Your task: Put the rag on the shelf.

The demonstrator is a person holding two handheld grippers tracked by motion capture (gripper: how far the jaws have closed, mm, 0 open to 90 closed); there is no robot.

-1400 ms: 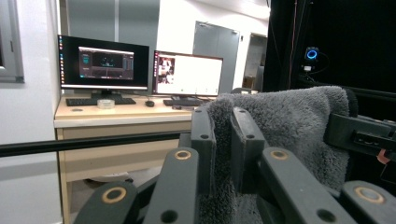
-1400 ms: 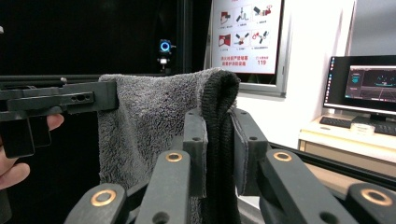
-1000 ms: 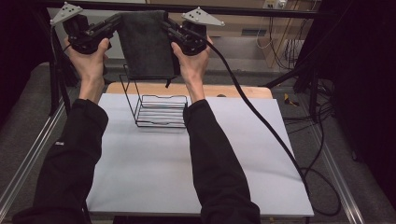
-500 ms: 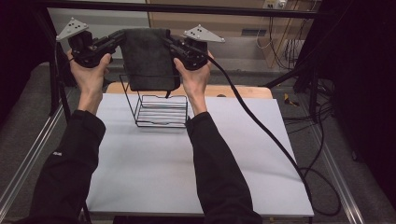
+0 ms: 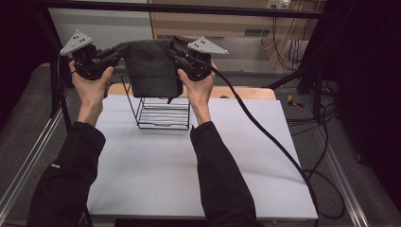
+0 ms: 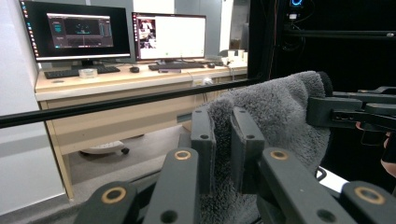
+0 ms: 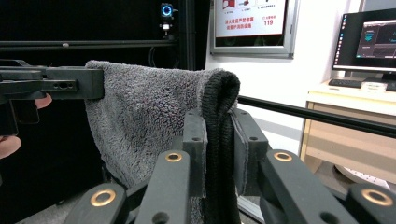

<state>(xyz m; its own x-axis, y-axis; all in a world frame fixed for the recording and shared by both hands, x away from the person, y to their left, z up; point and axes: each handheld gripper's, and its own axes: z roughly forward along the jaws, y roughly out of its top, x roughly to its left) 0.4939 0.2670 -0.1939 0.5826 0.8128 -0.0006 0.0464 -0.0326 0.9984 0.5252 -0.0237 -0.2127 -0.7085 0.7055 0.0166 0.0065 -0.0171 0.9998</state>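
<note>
Left gripper (image 5: 122,49) and right gripper (image 5: 171,51) each pinch a top corner of the grey towel (image 5: 152,68), which hangs folded above the wire rack (image 5: 163,111) on the table (image 5: 156,170). Risks: a thin bite lets a corner slip; the hanging hem snags the rack's rim.

Left gripper (image 5: 124,47) and right gripper (image 5: 169,48) hold a dark grey towel (image 5: 152,68) by its top corners, jaws clamped on the cloth. Towel hangs folded between them, above a black wire rack (image 5: 163,113) on the white table (image 5: 198,175). Its lower edge overlaps the rack's top. Black cable (image 5: 265,127) trails from right gripper across the table.
</note>
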